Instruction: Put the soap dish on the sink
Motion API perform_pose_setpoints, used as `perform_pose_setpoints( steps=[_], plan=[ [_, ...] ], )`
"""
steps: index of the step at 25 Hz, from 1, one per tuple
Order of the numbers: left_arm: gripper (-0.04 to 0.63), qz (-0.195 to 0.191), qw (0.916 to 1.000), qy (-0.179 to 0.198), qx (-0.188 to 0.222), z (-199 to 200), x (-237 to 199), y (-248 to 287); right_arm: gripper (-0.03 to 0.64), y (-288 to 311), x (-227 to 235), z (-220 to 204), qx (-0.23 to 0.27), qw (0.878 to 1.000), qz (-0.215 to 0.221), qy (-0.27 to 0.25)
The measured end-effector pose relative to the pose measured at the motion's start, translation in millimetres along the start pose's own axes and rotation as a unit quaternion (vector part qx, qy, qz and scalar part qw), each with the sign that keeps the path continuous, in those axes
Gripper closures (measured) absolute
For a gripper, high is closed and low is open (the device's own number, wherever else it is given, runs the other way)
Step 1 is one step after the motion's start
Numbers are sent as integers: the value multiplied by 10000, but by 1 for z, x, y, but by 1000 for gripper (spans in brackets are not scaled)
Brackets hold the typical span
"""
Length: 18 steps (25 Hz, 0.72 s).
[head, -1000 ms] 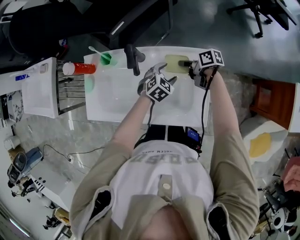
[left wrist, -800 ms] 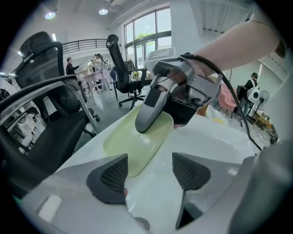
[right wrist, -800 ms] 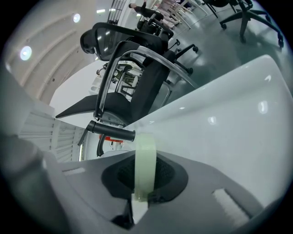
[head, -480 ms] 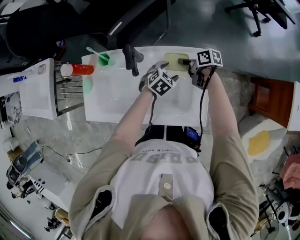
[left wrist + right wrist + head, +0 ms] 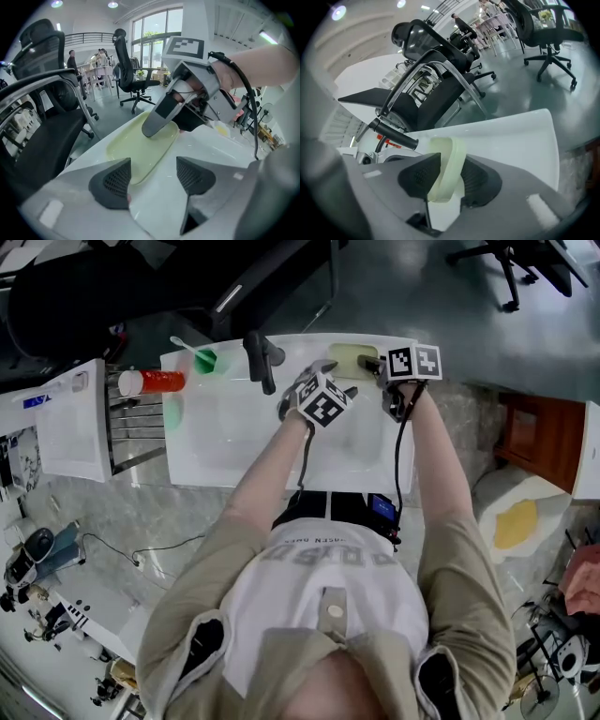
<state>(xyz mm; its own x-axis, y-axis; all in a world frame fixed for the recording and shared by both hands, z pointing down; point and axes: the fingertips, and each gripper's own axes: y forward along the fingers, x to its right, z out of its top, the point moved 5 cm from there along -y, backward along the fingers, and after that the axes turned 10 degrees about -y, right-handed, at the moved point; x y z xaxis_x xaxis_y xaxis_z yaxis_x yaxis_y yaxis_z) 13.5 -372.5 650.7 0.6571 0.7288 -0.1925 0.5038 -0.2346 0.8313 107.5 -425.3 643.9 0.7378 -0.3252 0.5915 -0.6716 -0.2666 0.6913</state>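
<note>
The pale yellow-green soap dish [image 5: 347, 359] lies flat on the back rim of the white sink [image 5: 216, 451], right of the faucet. My right gripper [image 5: 367, 365] is at the dish's right end. Its jaws are opening, and the dish's rim [image 5: 449, 161] still stands between them in the right gripper view. My left gripper [image 5: 342, 392] hovers over the basin just in front of the dish, open, with nothing between its fingers [image 5: 112, 183]. In the left gripper view the dish [image 5: 136, 152] lies ahead, with a finger of the right gripper [image 5: 161, 117] over its far end.
A black faucet [image 5: 262, 357] stands at the middle of the sink's back rim. Left of it are a green cup with a toothbrush [image 5: 208, 359] and a red bottle [image 5: 155, 382] on a rack. Office chairs stand behind the sink.
The right gripper's jaws have spread apart around the dish's end. The left gripper has edged up toward the dish. The dish stays on the back rim.
</note>
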Motion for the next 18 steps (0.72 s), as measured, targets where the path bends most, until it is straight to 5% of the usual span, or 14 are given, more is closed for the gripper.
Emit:
perform_pose_setpoints(
  steps=[18],
  plan=[
    [276,19,9990,-408,155,4,-6,2,503,-13,3,-1,159,9939,-941,-546]
  ],
)
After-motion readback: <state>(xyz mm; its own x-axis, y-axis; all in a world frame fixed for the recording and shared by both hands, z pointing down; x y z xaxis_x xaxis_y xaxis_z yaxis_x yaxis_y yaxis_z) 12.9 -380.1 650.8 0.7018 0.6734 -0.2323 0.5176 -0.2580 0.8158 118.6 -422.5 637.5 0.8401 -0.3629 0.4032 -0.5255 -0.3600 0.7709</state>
